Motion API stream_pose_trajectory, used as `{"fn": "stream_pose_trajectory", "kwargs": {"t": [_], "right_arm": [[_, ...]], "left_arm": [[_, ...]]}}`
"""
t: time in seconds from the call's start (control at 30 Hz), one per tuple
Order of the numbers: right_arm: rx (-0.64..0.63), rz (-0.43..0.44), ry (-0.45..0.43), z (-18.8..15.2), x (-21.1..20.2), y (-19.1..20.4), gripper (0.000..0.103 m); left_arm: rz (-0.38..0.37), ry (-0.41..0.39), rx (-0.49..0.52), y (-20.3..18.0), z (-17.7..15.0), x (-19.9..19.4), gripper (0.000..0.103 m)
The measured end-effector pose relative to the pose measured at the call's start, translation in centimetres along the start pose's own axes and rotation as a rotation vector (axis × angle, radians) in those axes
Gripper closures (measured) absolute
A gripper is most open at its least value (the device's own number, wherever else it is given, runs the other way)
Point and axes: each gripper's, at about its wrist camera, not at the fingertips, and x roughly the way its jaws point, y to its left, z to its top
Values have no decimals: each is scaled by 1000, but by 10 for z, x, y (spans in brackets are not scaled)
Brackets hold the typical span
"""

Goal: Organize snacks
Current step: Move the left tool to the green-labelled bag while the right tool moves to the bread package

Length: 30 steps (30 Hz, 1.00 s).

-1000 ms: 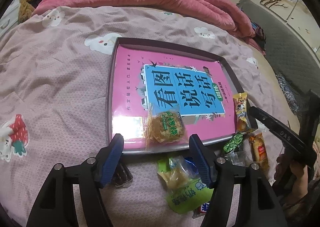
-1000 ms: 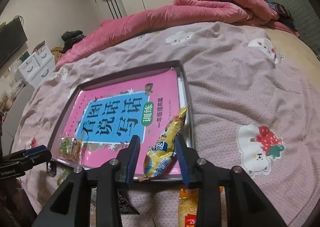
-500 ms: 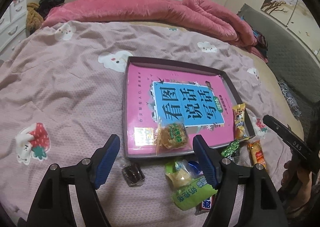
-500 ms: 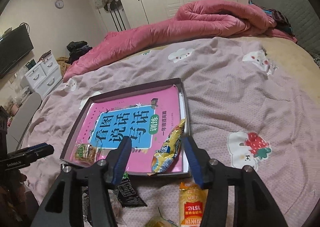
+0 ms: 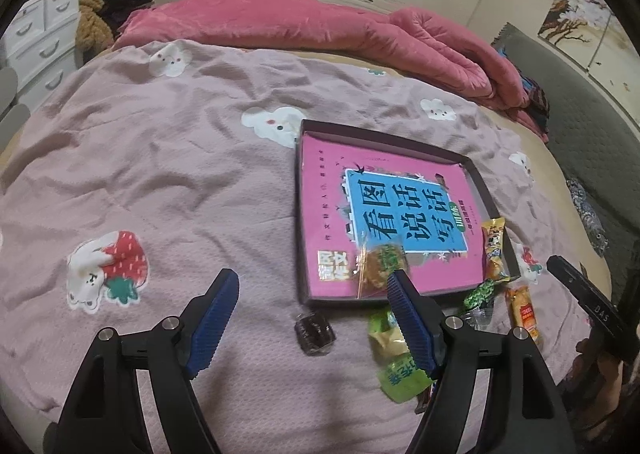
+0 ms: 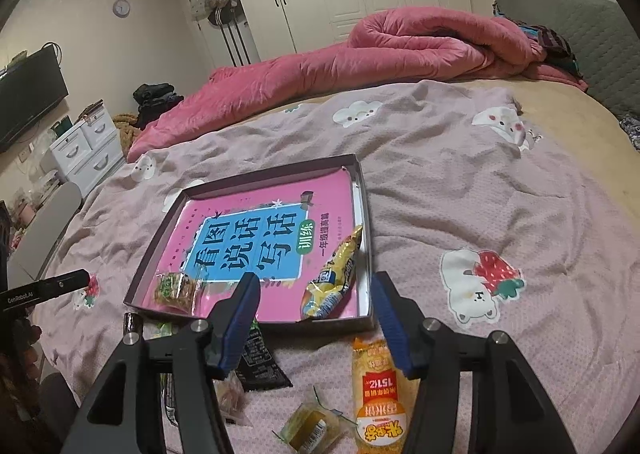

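Note:
A shallow dark tray [image 5: 299, 214] [image 6: 320, 324] lined with a pink book lies on the bed. In it are a clear packet with a green label [image 5: 380, 266] [image 6: 176, 288] and a yellow packet [image 5: 494, 250] [image 6: 336, 278]. My left gripper [image 5: 312, 276] hangs open above the sheet before the tray's near left corner, holding nothing. My right gripper [image 6: 316, 278] hovers just short of the tray's near edge; its jaws are opening and nothing is between them. Loose snacks lie in front: a dark candy [image 5: 314, 332], a green packet [image 5: 400, 370], an orange packet [image 6: 374, 390], a black packet [image 6: 258, 362].
A small green wrapper [image 5: 482, 292] and a clear wrapped sweet [image 6: 312, 426] lie by the tray. The pink quilt [image 6: 400, 50] is bunched at the far side of the bed. White drawers [image 6: 86, 146] stand to the left. The patterned sheet [image 5: 160, 174] spreads wide to the left.
Both grippers drew back and up from the tray. The right jaws widened off the yellow packet, which now lies free in the tray. The left jaws widened slightly.

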Motion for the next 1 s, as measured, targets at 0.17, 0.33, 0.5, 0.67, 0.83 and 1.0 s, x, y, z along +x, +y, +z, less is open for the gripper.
{"fn": "stream_pose_trajectory", "kwargs": {"t": [0.17, 0.33, 0.5, 0.67, 0.83, 1.0], "right_arm": [[2, -6, 6, -3, -3, 0, 45], [-4, -12, 9, -6, -6, 0, 45], [-11, -12, 21, -13, -9, 1, 45], [-16, -21, 34, -20, -11, 0, 45], [-11, -24, 44, -25, -13, -4, 45], [-11, -30, 52, -29, -15, -6, 45]], "left_arm": [[7, 9, 1, 4, -5, -3, 25], [16, 23, 9, 5, -13, -4, 25], [19, 41, 29, 1, -20, -2, 25], [10, 61, 61, -7, -28, 1, 25], [-3, 81, 73, -12, -35, 4, 25], [-14, 106, 82, -18, -44, 8, 25]]}}
